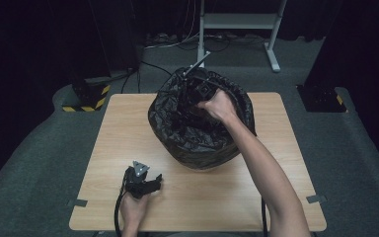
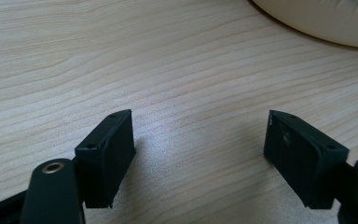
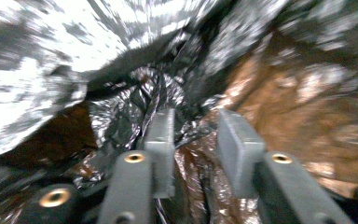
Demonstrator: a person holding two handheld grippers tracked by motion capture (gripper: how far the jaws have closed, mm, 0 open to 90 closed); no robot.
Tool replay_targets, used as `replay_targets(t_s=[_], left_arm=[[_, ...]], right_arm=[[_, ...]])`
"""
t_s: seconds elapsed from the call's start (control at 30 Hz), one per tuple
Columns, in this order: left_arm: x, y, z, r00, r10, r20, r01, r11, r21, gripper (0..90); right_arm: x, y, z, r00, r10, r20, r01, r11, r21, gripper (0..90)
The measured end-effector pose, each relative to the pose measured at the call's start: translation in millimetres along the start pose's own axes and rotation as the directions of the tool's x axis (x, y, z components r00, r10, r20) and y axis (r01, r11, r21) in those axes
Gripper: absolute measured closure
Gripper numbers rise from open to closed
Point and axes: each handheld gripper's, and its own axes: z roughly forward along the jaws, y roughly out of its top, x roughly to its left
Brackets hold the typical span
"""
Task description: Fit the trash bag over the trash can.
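Note:
A round bin lined with a crinkled black plastic bag [image 1: 197, 145] stands at the middle back of the wooden table [image 1: 123, 133]. My right gripper [image 1: 196, 96] reaches down inside the bin, held by the right hand. In the right gripper view its jaws [image 3: 193, 135] stand a narrow gap apart, with shiny black bag folds [image 3: 121, 116] around and between them; the picture is blurred. My left gripper [image 1: 154, 181] rests on the table near the front edge, left of the bin. Its jaws [image 2: 198, 140] are wide open over bare wood [image 2: 121, 56], nothing between them.
A pale curved bin base [image 2: 317, 18] shows at the top right of the left gripper view. Beyond the table stand a white metal frame [image 1: 239, 22], floor cables and a yellow-black striped base [image 1: 86, 98] on grey carpet.

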Motion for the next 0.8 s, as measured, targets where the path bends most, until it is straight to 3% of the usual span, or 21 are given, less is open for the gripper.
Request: replay_targets(t_s=[0.1,0.23,0.33,0.43,0.47,0.6,0.8], left_arm=[[0.0,0.0,0.0,1.0,0.0,0.0,0.0,1.0,0.0,24.5],[0.0,0.0,0.0,1.0,0.0,-0.001,0.0,1.0,0.0,24.5],[-0.1,0.0,0.0,1.0,-0.001,0.0,0.001,1.0,0.0,24.6],[0.0,0.0,0.1,1.0,0.0,0.0,0.0,1.0,-0.001,24.6],[0.0,-0.1,0.0,1.0,-0.001,0.0,0.001,1.0,0.0,24.6],[0.0,0.0,0.0,1.0,0.0,-0.001,0.0,1.0,0.0,24.6],[0.0,0.0,0.0,1.0,0.0,0.0,0.0,1.0,-0.001,24.6]], right_arm=[[-4.4,-4.9,-19.4,0.9998,0.007,0.017,-0.005,0.997,-0.081,60.0],[-18.2,-11.5,-41.3,0.9963,0.043,0.074,-0.028,0.981,-0.193,55.5],[-27.4,-13.6,-46.0,0.9889,0.072,0.13,-0.04,0.972,-0.233,53.3],[-33.6,-15.3,-46.3,0.9827,0.094,0.159,-0.052,0.967,-0.248,52.9],[-39.4,-17.6,-44.7,0.9764,0.12,0.18,-0.073,0.966,-0.248,52.5],[-49.5,-21.9,-39.9,0.9644,0.149,0.219,-0.1,0.97,-0.22,52.5],[-54.0,-24.4,-36.7,0.9594,0.157,0.234,-0.113,0.975,-0.19,52.6]])
